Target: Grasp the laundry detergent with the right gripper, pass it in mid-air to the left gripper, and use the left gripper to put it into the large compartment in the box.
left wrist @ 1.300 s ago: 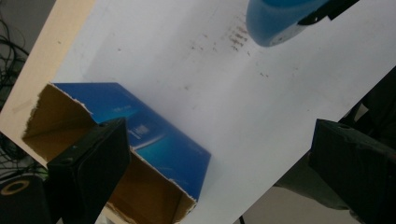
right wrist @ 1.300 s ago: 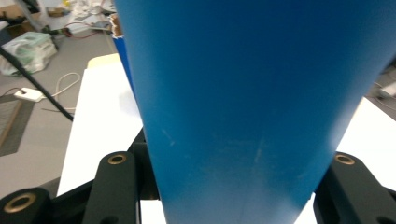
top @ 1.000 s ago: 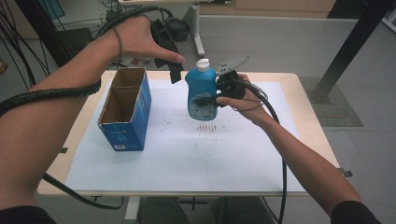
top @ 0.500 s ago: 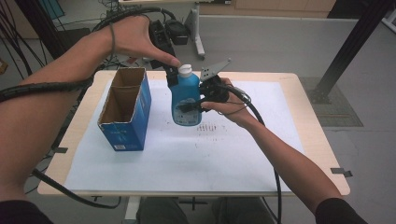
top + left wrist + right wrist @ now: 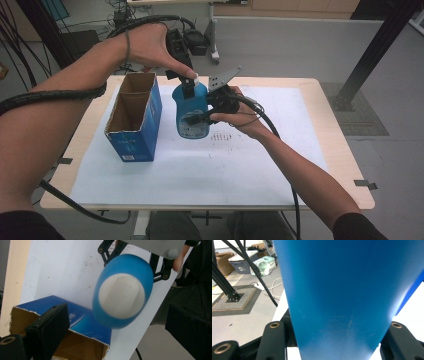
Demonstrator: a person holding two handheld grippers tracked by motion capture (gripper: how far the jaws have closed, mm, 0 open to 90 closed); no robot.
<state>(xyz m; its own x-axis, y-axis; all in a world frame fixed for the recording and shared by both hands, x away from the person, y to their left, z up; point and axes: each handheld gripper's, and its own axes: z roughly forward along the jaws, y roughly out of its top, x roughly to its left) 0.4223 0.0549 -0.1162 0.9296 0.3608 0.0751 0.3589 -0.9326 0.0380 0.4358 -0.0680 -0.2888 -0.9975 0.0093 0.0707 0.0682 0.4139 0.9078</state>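
Firmly clamped, the right tongs (image 5: pixel 202 116) grip the blue bottle (image 5: pixel 191 111) upright.

Light wooden desk (image 5: pixel 334 145) carries a white sheet (image 5: pixel 200 170) covering most of its top. An open blue cardboard box (image 5: pixel 134 120) stands upright on the sheet's left part.
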